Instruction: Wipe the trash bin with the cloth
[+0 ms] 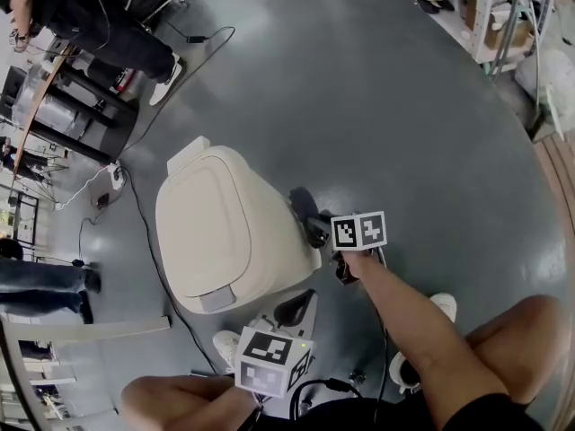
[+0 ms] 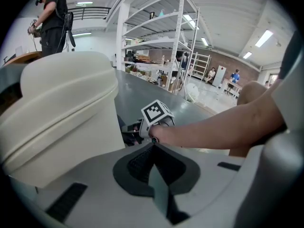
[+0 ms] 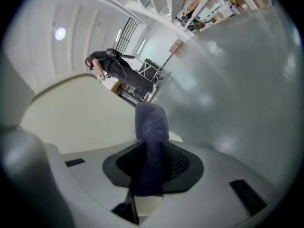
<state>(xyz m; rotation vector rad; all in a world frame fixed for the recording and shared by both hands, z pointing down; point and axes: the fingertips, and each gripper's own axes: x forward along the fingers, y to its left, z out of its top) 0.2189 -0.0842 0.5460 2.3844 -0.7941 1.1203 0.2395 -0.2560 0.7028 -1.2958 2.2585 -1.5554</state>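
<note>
Jaws of the right hand-held gripper [image 3: 149,163] clamped on the dark cloth [image 3: 151,122], cloth up at the side of the cream trash bin [image 1: 225,232], bin on the grey floor [image 1: 377,106], left hand-held gripper [image 2: 153,167] pressed together, empty, beside the bin.

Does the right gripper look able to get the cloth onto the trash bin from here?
Probably yes: the right gripper holds the cloth right beside the trash bin, with nothing visible between them.

No text, label, brand or number can be read anywhere.
</note>
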